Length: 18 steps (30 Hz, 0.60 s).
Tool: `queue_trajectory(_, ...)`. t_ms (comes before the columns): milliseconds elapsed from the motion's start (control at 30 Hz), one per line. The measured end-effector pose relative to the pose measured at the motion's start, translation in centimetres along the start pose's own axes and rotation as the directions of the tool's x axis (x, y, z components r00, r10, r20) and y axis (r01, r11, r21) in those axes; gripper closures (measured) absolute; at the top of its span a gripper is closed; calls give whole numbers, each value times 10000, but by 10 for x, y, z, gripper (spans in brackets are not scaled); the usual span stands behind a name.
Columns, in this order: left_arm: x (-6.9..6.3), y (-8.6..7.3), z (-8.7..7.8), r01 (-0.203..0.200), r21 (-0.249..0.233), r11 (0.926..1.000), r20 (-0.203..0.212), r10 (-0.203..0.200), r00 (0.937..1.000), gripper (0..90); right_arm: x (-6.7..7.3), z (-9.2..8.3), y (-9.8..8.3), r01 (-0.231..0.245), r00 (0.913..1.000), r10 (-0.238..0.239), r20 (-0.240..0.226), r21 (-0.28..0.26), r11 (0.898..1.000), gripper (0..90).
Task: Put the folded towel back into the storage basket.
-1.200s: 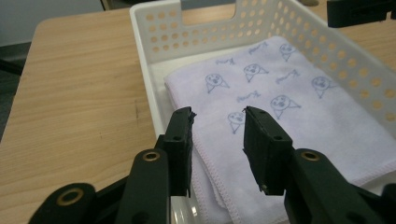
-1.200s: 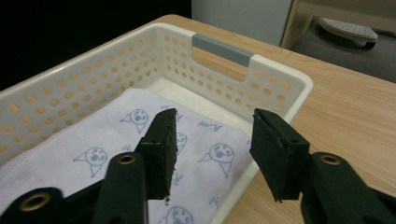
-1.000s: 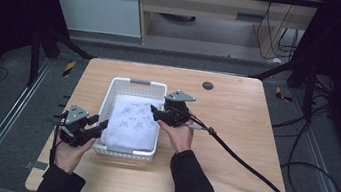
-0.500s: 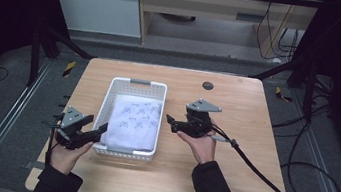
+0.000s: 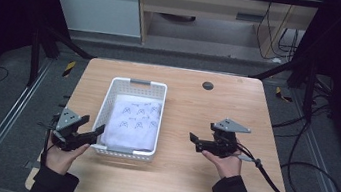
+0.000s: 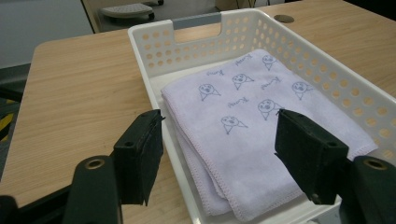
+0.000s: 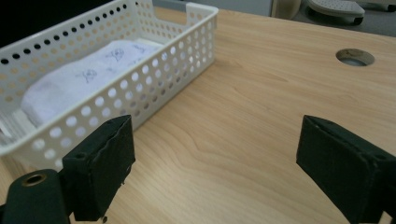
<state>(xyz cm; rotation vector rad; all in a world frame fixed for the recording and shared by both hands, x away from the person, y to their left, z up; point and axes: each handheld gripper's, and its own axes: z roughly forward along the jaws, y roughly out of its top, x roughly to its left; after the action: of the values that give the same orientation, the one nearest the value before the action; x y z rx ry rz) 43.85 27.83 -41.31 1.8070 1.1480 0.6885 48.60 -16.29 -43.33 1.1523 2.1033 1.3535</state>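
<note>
A white perforated basket (image 5: 107, 103) stands on the wooden table, and a folded pale lilac towel (image 5: 134, 121) with small printed figures lies flat in it. My left gripper (image 5: 93, 124) hovers at the basket's near left corner. Its jaws have just been opening and stand wide, with nothing pressed between them. In the left gripper view that gripper (image 6: 219, 121) looks over the towel (image 6: 243, 102) and the basket wall (image 6: 140, 42). My right gripper (image 5: 195, 142) is over bare wood to the right of the basket. Its jaws have also just been opening, and it (image 7: 215, 125) holds nothing.
A round cable hole (image 5: 207, 85) sits in the tabletop behind the right gripper, and it is at the upper right (image 7: 355, 57) in the right gripper view. A black cable (image 5: 272, 183) trails from the right gripper off the table's right front. Dark frame posts flank the table.
The right gripper has moved from the basket's right rim out to the right over bare table, and its jaws have widened. The left gripper stayed near the basket corner and spread its jaws.
</note>
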Motion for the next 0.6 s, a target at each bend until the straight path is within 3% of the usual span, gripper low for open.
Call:
queue_trajectory(433,10,-16,-10,-42,-175,9998,-170,39,9998,308,-25,-41,-50,40,9995,-37,320,-105,9999,83)
queue_trajectory(600,16,-22,-15,-31,-301,9995,-212,25,9998,304,-37,-55,-70,-228,9978,238,612,-161,9996,77)
